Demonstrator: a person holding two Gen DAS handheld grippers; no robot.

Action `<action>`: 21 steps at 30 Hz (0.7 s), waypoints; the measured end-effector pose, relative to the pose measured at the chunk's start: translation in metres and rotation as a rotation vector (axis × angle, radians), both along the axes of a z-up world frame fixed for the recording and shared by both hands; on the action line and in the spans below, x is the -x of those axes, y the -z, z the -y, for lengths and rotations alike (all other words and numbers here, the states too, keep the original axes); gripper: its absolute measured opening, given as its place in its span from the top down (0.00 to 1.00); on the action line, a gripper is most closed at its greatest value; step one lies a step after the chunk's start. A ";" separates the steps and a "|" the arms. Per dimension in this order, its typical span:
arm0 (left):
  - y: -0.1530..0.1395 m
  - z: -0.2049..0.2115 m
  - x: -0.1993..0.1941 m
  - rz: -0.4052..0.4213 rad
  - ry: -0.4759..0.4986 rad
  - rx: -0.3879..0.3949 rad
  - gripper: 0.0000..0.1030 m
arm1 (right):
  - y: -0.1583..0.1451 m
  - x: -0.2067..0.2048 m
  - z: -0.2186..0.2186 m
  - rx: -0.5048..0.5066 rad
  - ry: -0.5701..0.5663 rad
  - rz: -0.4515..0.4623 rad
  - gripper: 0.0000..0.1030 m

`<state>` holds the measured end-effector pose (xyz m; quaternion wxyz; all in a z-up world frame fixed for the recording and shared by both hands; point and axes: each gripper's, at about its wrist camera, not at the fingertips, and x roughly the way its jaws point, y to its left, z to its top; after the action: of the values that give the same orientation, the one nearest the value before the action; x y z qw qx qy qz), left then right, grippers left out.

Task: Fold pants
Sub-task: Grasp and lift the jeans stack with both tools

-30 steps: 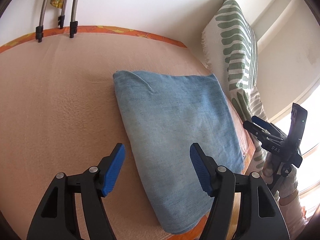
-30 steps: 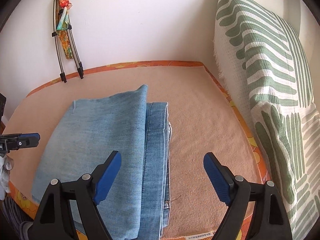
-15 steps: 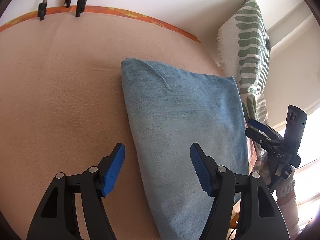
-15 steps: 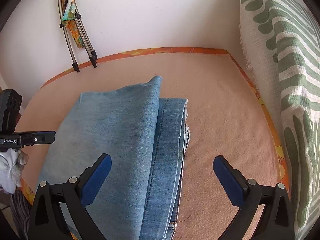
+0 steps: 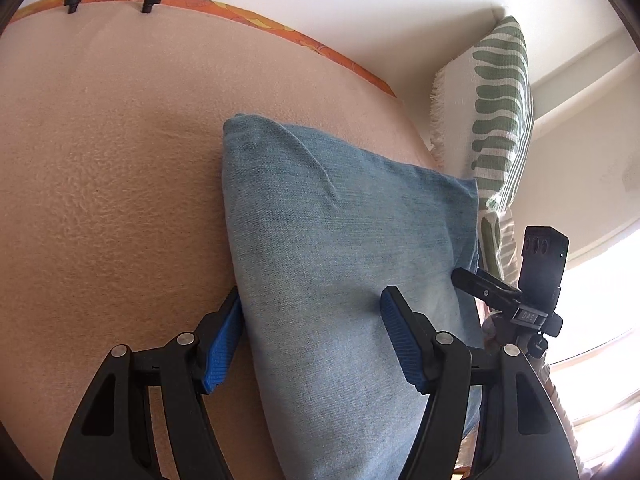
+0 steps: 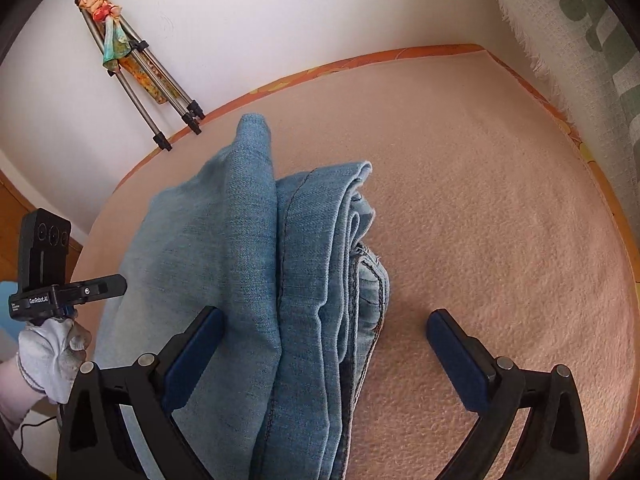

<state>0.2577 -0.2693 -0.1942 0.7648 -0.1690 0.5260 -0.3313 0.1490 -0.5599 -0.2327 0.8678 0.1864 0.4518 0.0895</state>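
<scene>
The folded blue jeans (image 5: 344, 248) lie on a peach blanket (image 5: 112, 168). My left gripper (image 5: 312, 340) is open and straddles the jeans' folded side edge: one pad sits low against that edge, the other rests over the denim. In the right wrist view the jeans (image 6: 240, 248) show their stacked layers. My right gripper (image 6: 326, 356) stands wide open across that layered edge, with one finger above the denim and the other above the bare blanket (image 6: 500, 220). Each gripper shows in the other's view: right gripper (image 5: 492, 286), left gripper (image 6: 96, 286) in a gloved hand (image 6: 48, 352).
A white pillow with green stripes (image 5: 500, 120) leans on the wall at the bed's far right corner. Folded tripod legs (image 6: 152, 80) rest against the wall at the back left. An orange border (image 5: 320, 46) marks the bed's edge. A bright window lies to the right.
Both grippers have come down and closer to the jeans. The right jaws have spread wider. The left gripper's low pad now sits against the jeans' side edge.
</scene>
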 end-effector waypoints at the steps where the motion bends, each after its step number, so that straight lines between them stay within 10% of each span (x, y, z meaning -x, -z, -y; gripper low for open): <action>1: 0.001 0.001 -0.002 -0.005 -0.016 0.025 0.34 | 0.000 0.000 -0.001 -0.006 -0.001 0.008 0.01; 11: -0.003 0.015 -0.001 0.032 -0.029 0.019 0.60 | -0.015 0.000 -0.021 -0.110 -0.007 0.017 0.69; 21: -0.042 0.023 0.012 0.161 0.032 0.005 0.85 | -0.060 0.024 -0.040 -0.033 0.022 0.091 0.80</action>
<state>0.2456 -0.2922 -0.1521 0.7990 -0.1352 0.4645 -0.3571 0.1249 -0.5198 -0.1729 0.8852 0.2015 0.4082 0.0960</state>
